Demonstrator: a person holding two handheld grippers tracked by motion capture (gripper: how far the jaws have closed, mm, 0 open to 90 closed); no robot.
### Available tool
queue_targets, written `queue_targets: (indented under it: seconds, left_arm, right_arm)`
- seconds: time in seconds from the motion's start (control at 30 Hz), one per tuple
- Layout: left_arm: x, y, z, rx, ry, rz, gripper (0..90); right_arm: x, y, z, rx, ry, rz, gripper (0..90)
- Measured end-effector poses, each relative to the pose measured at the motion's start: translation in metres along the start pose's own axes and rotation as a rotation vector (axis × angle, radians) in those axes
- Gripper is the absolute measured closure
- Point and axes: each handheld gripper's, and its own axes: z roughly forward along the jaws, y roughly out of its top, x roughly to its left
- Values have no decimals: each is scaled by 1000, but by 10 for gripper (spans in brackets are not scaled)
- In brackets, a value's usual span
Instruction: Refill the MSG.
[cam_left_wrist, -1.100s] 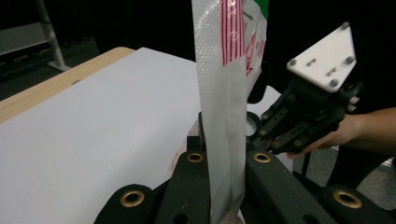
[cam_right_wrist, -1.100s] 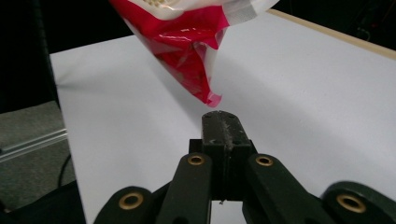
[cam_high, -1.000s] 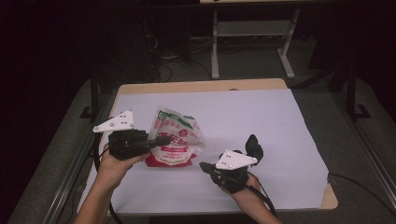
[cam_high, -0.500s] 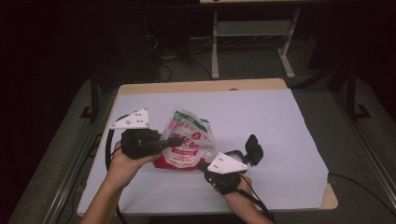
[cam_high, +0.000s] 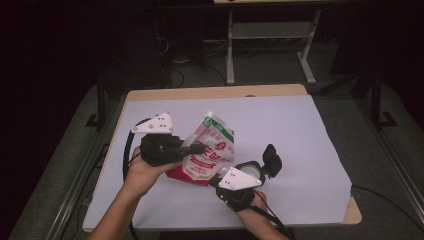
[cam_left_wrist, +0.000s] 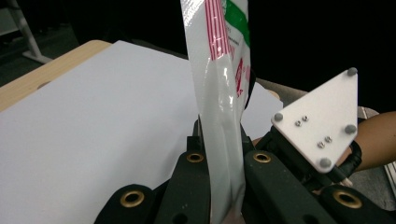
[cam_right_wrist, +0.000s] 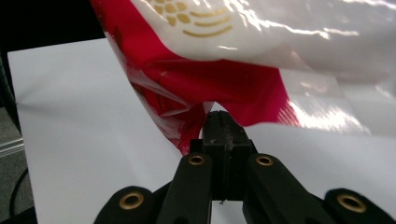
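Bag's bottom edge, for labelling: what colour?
Red, on the bag; right gripper view shows it best.

**A dim recording lab, not a home**

The setting reads as a lab or test studio built for data capture. A plain wooden table (cam_high: 260, 90) sits in the middle, covered by a white sheet (cam_high: 290, 145) that leaves a wood strip along the far edge. Round it the floor is grey carpet (cam_high: 360, 125), and the surroundings are dark. At twelve o'clock behind the table stands a light metal bench frame (cam_high: 272, 35) with loose cables (cam_high: 200, 52) on the floor beside it. Black metal rails (cam_high: 75, 180) run along the table at nine o'clock, and another black cable (cam_high: 385, 192) trails off at four o'clock.
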Motion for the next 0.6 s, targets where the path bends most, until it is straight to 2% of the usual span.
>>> queue_targets:
  seconds: [0.2,0.27,0.4,0.6]
  left_arm:
    - [0,3,9,7,-10,2,900]
    - [1,4,11,15,-13,4,900]
    - [1,9,16,31,-20,1,900]
    - [3,18,24,95,-26,-7,900]
  right_arm:
    - [3,-3,3,-1,-1,-10,900]
    - [4,-3,3,5,-16,-23,900]
    - [4,-4,3,2,-14,-6,900]
    - [3,-5,4,-1,4,8,900]
